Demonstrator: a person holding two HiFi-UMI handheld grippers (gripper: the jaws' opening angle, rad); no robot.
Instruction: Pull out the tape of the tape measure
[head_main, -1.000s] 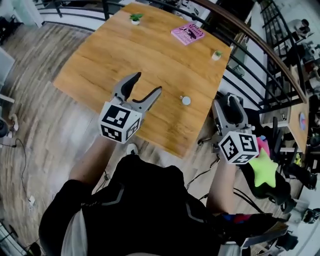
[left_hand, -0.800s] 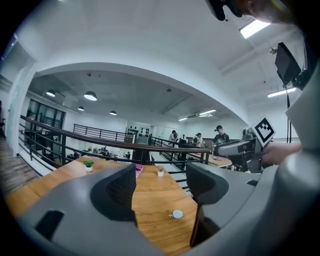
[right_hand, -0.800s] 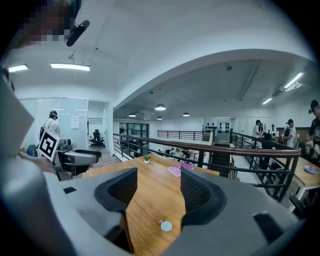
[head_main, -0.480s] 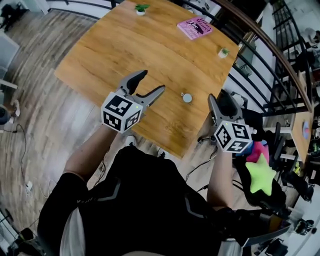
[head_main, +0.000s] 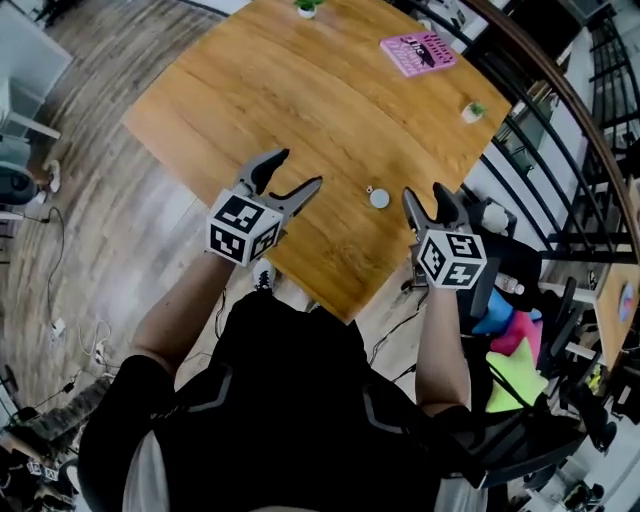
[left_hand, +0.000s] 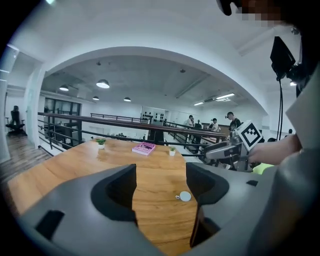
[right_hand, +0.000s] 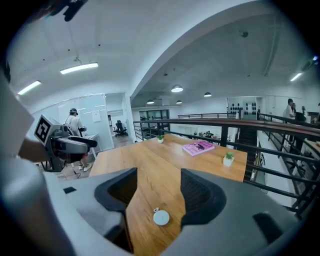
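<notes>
left gripper (head_main: 298, 168) and right gripper (head_main: 424, 195) hover with jaws wide and empty, flanking the tape measure (head_main: 379, 198).

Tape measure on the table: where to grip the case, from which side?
The small round white tape measure lies flat on the wooden table, so pinch the disc across its rim, coming steeply from above on the right. Its small tab juts left and away, toward the open left gripper; probably leave that side free.
</notes>
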